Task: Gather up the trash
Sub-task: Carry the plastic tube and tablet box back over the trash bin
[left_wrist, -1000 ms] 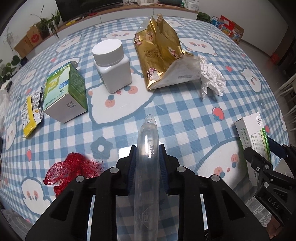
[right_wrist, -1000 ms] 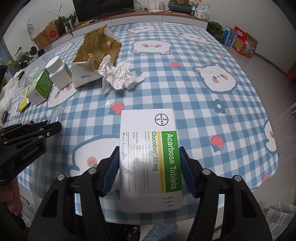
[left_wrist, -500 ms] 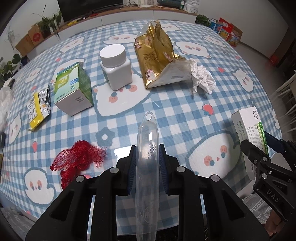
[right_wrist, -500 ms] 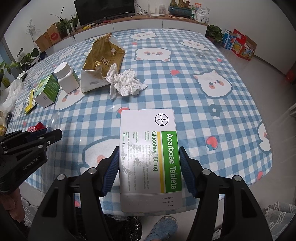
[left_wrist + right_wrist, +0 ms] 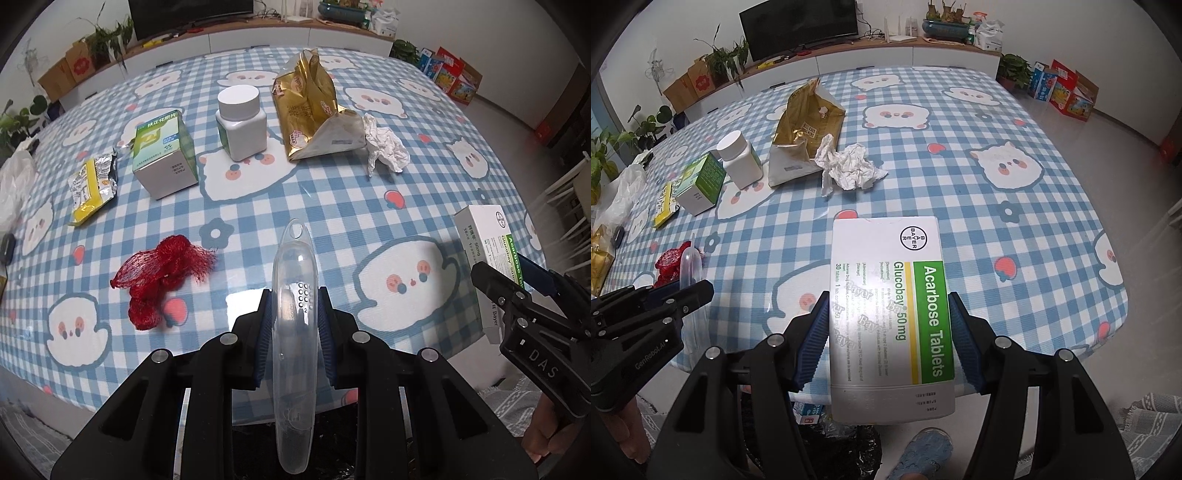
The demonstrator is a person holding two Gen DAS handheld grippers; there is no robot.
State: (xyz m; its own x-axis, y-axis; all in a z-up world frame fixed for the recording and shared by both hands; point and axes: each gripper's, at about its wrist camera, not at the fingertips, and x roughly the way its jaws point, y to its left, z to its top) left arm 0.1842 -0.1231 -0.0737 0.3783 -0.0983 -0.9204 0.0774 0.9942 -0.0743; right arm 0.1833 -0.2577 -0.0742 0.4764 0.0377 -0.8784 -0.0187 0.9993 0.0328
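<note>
Left gripper (image 5: 295, 317) is clamped on a clear case (image 5: 294, 332), right gripper (image 5: 889, 332) on a tablet box (image 5: 890, 317), both at the table's (image 5: 1052, 229) near edge. Beyond them, uncollected: red net (image 5: 162, 273), green box (image 5: 166, 155), bottle (image 5: 242, 122), gold bag (image 5: 310, 107), tissue (image 5: 386, 151).

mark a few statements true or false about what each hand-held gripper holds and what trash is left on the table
1. The left hand-held gripper is shut on a clear plastic case. True.
2. The right hand-held gripper is empty. False: it grips the white and green tablet box by its long sides.
3. The white bottle lies on its side. False: it stands upright, cap on.
4. The crumpled tissue lies beside the gold bag. True.
5. The red mesh net sits on top of the green and white carton. False: it lies on the tablecloth, apart from the carton.
</note>
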